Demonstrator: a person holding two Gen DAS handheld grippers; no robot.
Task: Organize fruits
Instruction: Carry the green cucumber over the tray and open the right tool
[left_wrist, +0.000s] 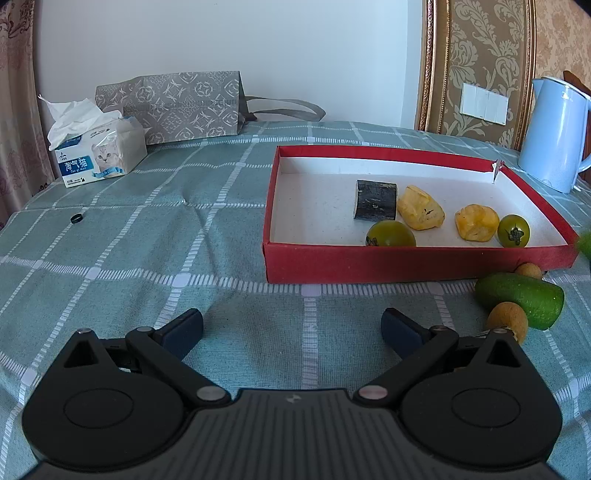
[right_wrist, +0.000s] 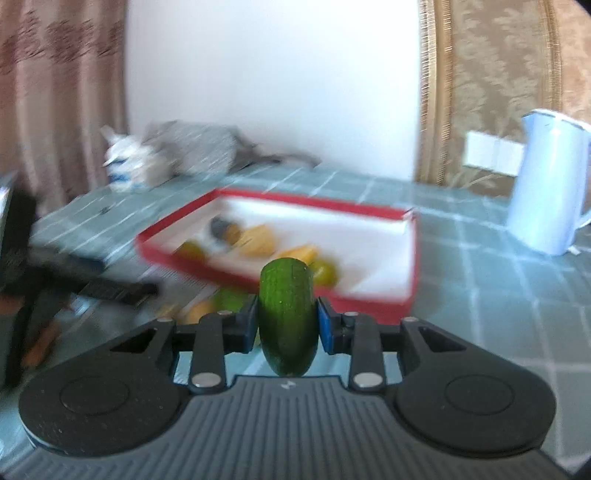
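Left gripper: the black two-finger left gripper (left_wrist: 291, 328) hangs over the green checked tablecloth (left_wrist: 147, 240), jaws spread wide, nothing between them.
Right gripper: the right gripper (right_wrist: 287, 323) is closed on a short green cucumber piece (right_wrist: 287, 317); its blue pads (right_wrist: 327, 328) press on both sides of the piece, which stands on end above the cloth.
Tray: a shallow red cardboard box with a white inside (left_wrist: 406, 264) lies on the tablecloth, ahead and to the right of the left gripper.
In the tray: a dark cylindrical block (left_wrist: 375, 201), two yellow lumpy fruit pieces (left_wrist: 421, 212) (left_wrist: 476, 223) and two green cherry tomatoes (left_wrist: 390, 234) (left_wrist: 513, 230), grouped toward the near right part.
Outside the tray: a second green cucumber piece (left_wrist: 521, 299) lies on the cloth just before the tray's near right corner, with two small round tan fruits (left_wrist: 508, 325) (left_wrist: 529, 270) touching or just beside it.
Far side: a tissue pack with a cat picture (left_wrist: 99, 155), a grey patterned bag (left_wrist: 173, 107) and a pale blue kettle (left_wrist: 552, 136).
View quality: the right wrist picture is blurred, so the dark shapes at its left edge are probably the other gripper, though I cannot tell for sure.
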